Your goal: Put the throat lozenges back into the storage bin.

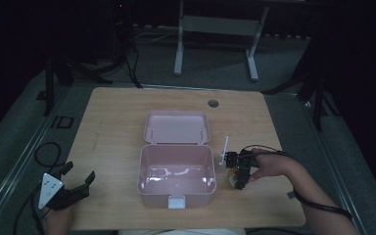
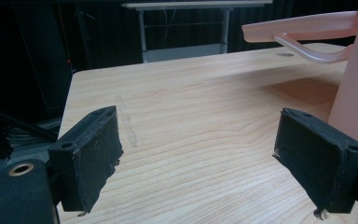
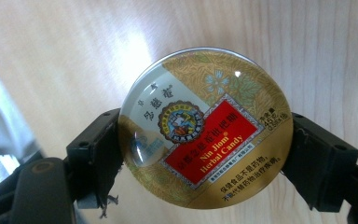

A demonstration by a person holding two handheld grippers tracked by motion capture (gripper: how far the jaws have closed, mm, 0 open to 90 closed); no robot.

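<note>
Gold-coloured round candy tin (image 3: 205, 130), red label reading "Nin Jiom Herbal Candy", sits pinched between the jaws of the right gripper (image 1: 239, 177), just beside the right wall of the open pink plastic box (image 1: 176, 193) on the wooden table (image 1: 112, 117). Left gripper (image 1: 80, 173) rests left of the box, apart from it, jaws spread, nothing between them. Box lid (image 1: 177, 127) lies hinged back beyond the box.

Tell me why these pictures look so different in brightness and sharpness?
High view: dim, dark surroundings, glare inside the open pink plastic box. Left gripper view: brighter, wooden table sharp, black jaws nearby soft. Right gripper view: brightest, a glare patch on the table and reflections on the round gold candy tin.
</note>
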